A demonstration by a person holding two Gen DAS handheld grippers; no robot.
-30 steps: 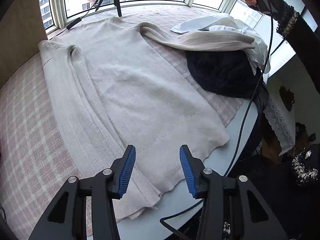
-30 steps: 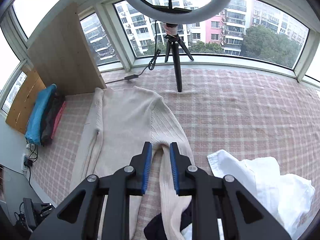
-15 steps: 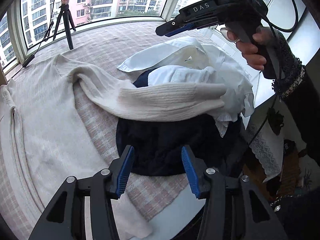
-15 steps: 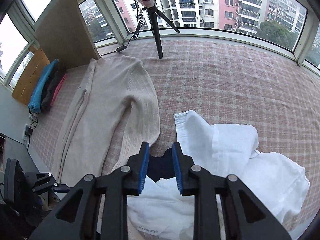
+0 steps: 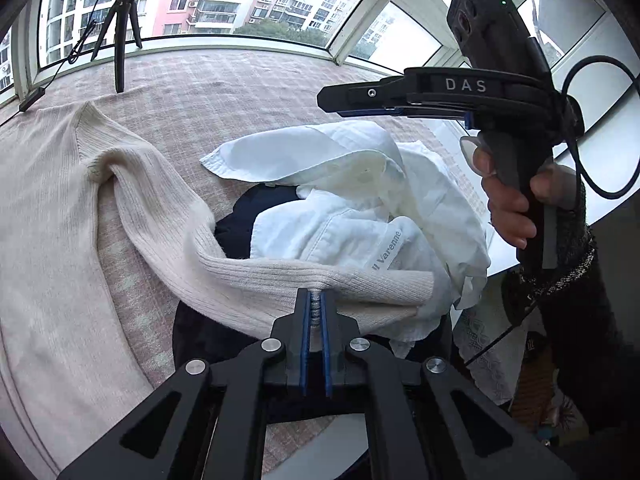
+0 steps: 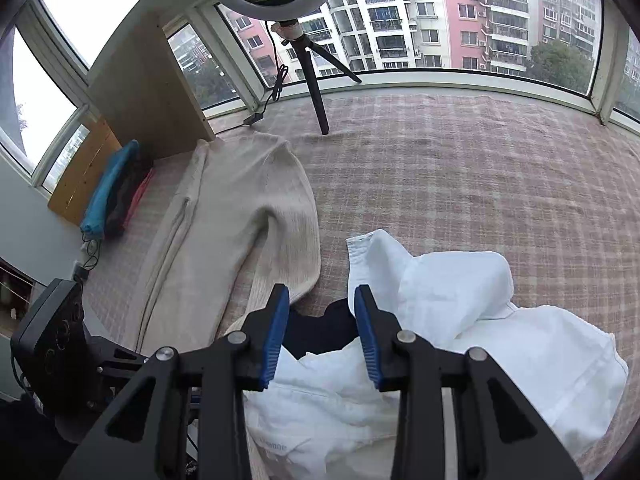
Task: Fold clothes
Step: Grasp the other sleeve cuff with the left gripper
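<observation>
A cream knit sweater [image 5: 48,208] lies flat on the checked cloth [image 5: 248,80]. Its right sleeve [image 5: 256,276] runs across a pile made of a dark navy garment [image 5: 236,224] and a crumpled white shirt [image 5: 360,200]. My left gripper [image 5: 316,306] is shut on the sleeve near its cuff, with ribbed knit pinched between the blue pads. A hand holds my right gripper [image 5: 326,100] above the pile. In the right wrist view that gripper [image 6: 322,304] hangs over the navy garment [image 6: 320,328] and the shirt [image 6: 460,312]. Its jaws are opening, with nothing pressed between them. The sweater [image 6: 240,216] lies to its left.
A tripod [image 6: 316,92] with a ring light stands at the back by the windows. A wooden board [image 6: 148,92] leans at the far left, with a stack of blue and dark folded clothes [image 6: 112,192] beside it. The table's front edge runs below the pile.
My left gripper swung right from the sweater's hem to the sleeve over the pile and closed on it. My right gripper left the sleeve, drew back over the shirt and widened.
</observation>
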